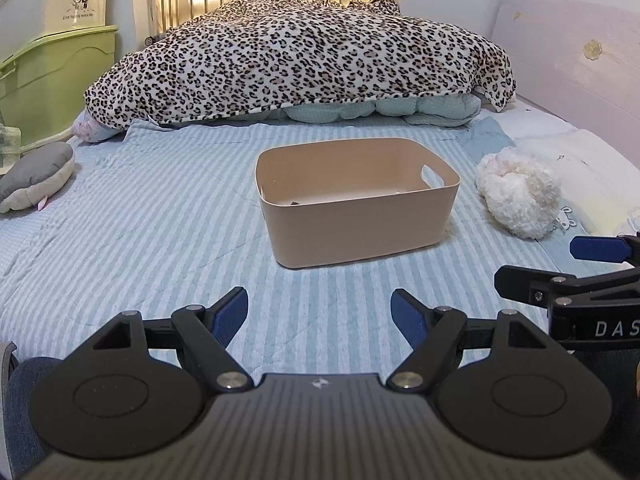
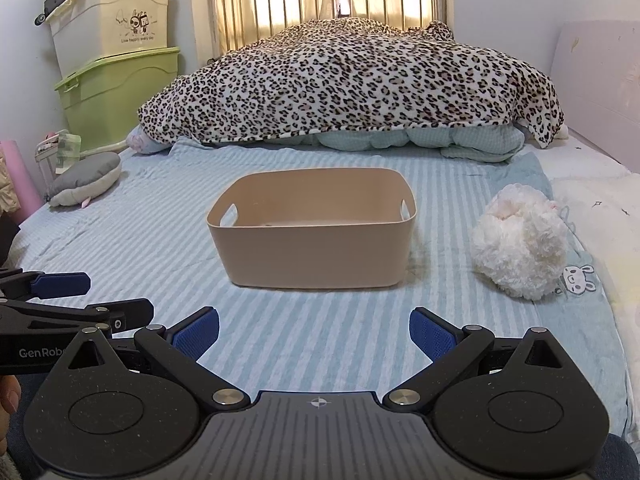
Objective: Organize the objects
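Observation:
A beige plastic bin (image 1: 360, 224) (image 2: 316, 256) with handle cut-outs stands on the striped bedsheet ahead of both grippers. A fluffy white plush toy (image 1: 518, 196) (image 2: 520, 244) lies to its right. A grey and white plush (image 1: 36, 176) (image 2: 86, 178) lies at the far left. My left gripper (image 1: 319, 316) is open and empty, low over the sheet short of the bin. My right gripper (image 2: 315, 334) is open and empty, beside it to the right. Each gripper shows at the edge of the other's view.
A heap of bedding under a leopard-print blanket (image 1: 300, 56) (image 2: 352, 80) fills the far half of the bed. Stacked storage boxes (image 1: 52, 60) (image 2: 116, 52) stand at the left. A headboard (image 1: 580, 64) and white pillow (image 1: 580, 156) are on the right.

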{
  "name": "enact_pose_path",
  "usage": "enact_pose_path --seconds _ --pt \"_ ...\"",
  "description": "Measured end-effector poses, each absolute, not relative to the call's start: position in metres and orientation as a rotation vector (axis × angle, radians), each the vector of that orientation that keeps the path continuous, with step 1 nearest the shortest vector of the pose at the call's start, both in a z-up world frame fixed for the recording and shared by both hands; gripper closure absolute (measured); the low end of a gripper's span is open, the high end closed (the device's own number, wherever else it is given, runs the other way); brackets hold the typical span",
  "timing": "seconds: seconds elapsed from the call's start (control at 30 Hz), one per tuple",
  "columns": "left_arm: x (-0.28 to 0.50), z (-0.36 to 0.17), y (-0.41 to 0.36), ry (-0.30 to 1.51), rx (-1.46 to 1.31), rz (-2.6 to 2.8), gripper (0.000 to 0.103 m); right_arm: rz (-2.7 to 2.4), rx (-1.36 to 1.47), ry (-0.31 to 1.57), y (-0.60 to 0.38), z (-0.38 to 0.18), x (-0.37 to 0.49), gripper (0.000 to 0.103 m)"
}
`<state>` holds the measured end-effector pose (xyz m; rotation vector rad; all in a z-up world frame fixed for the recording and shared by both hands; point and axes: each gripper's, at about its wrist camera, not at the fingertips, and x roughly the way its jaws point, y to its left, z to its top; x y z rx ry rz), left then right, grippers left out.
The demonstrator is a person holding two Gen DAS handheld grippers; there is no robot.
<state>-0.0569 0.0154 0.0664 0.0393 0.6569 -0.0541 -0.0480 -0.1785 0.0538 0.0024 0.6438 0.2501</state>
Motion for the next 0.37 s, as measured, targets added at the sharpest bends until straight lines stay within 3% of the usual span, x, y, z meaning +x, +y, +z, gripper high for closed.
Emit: enact_pose_path --seconds 0.37 --pt "-0.0546 0.0647 0.0167 0.667 0.040 -0.049 0.024 0.254 0.011 0.659 -0.1796 0.0502 -0.0452 0.000"
